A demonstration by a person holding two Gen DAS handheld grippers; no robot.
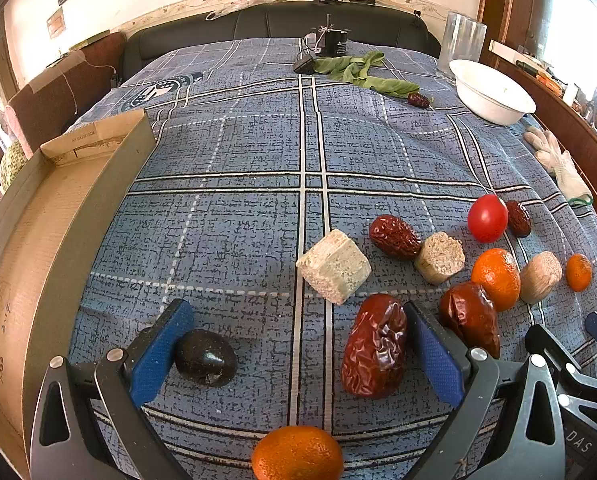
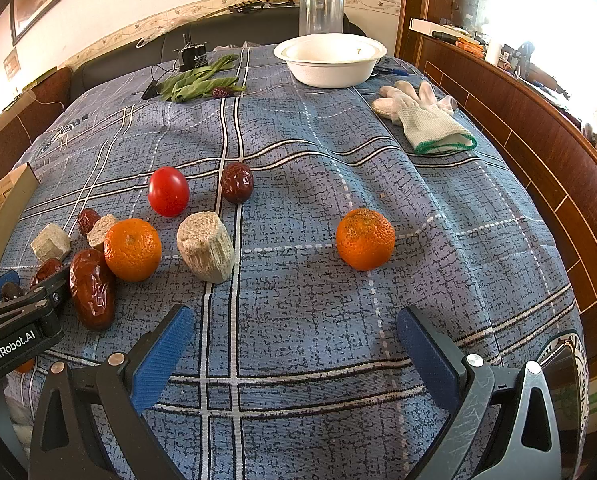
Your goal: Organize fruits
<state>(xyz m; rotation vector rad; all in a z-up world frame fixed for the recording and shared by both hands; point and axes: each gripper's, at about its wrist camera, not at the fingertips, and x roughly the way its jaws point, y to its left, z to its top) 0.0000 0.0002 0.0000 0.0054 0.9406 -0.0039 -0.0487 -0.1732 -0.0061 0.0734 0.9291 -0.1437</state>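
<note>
My left gripper [image 1: 298, 348] is open low over the blue checked cloth. Between its fingers lie a dark round fruit [image 1: 205, 357] by the left pad and a big red date [image 1: 375, 347] by the right pad. An orange [image 1: 297, 454] lies just below. More dates, a red tomato [image 1: 487, 217], oranges and beige cob chunks [image 1: 333, 266] lie to the right. My right gripper [image 2: 294, 344] is open and empty; an orange [image 2: 365, 238] sits ahead of it, apart. The tomato [image 2: 168, 191] and another orange [image 2: 133, 249] lie left.
A cardboard box [image 1: 58, 216] stands along the left edge. A white bowl [image 2: 330, 60] and a clear cylinder [image 2: 321, 14] stand at the back right, white gloves [image 2: 422, 116] beside them. Green leaves [image 2: 196, 82] and a black device [image 1: 330, 42] lie at the back. A wooden bed rail [image 2: 538, 152] runs along the right.
</note>
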